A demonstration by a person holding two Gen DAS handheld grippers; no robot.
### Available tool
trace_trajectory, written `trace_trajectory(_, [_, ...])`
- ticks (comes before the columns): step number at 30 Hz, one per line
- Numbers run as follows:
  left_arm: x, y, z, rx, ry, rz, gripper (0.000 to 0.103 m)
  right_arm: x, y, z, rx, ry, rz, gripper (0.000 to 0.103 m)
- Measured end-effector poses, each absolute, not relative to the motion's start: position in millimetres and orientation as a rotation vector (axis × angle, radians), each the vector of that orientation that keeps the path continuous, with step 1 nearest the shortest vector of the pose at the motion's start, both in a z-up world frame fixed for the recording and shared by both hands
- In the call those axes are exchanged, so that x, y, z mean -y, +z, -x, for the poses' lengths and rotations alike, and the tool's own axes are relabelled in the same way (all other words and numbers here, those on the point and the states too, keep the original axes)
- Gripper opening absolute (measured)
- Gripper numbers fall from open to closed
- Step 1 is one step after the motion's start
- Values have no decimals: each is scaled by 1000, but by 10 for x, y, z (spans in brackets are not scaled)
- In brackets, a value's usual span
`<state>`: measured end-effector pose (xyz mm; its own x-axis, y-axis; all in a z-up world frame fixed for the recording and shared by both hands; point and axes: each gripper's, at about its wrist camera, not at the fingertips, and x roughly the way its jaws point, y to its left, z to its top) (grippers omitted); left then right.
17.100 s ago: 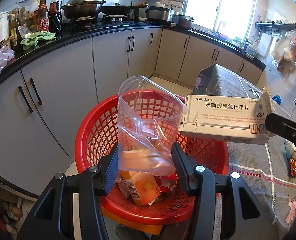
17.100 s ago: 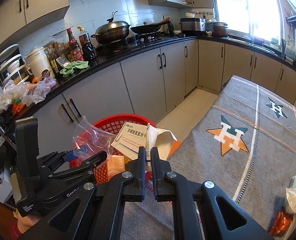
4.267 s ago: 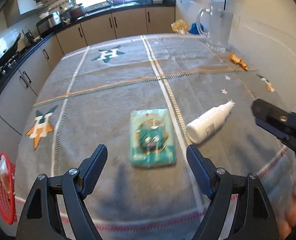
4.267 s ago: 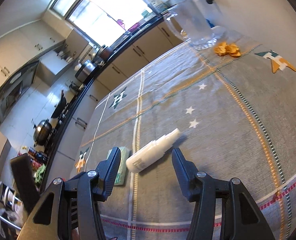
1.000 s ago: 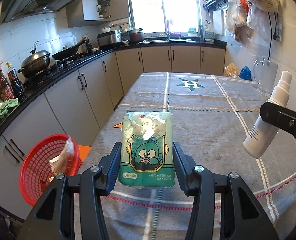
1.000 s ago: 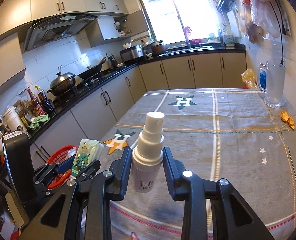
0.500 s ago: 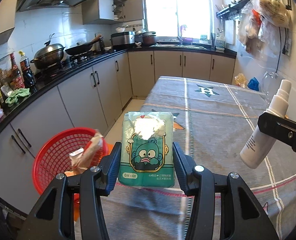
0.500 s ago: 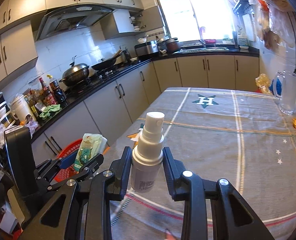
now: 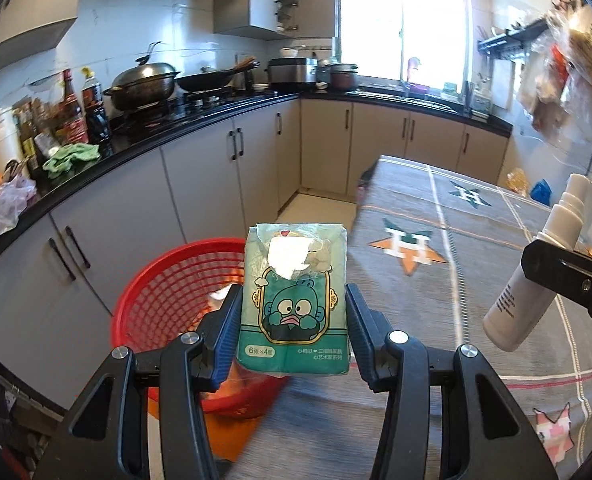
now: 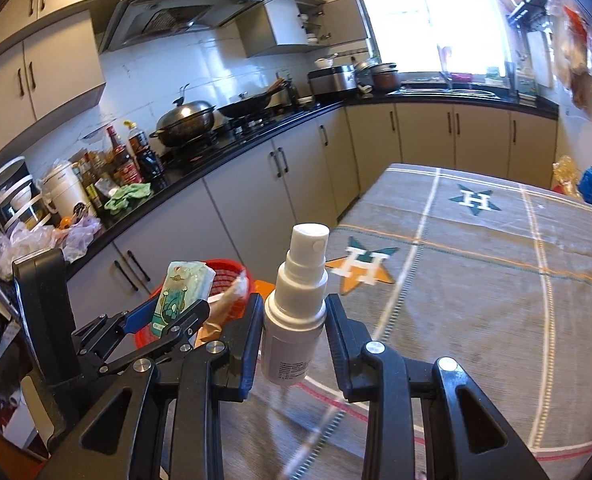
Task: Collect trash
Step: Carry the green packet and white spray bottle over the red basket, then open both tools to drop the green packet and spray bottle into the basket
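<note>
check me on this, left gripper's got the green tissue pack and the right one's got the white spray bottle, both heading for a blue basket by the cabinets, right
Not quite: the basket is red, not blue, as the left wrist view shows. The rest holds: the left gripper grips the green tissue pack, and the right gripper grips the white spray bottle.

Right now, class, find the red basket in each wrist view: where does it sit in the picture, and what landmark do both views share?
Left wrist: the red basket is lower left of centre, partly behind the left gripper and its tissue pack.
Right wrist: the basket is lower left, mostly hidden behind that pack.
Shared landmark: the orange star on the tablecloth.
</note>
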<state>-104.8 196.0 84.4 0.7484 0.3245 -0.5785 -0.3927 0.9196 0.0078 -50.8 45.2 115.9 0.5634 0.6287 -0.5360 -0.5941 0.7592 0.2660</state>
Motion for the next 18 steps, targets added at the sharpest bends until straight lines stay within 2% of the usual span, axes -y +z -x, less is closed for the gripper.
trace_trajectory(18, [-2884,559,1154,-650,514,240,48,-1525,1016,449,-735,847,6,34])
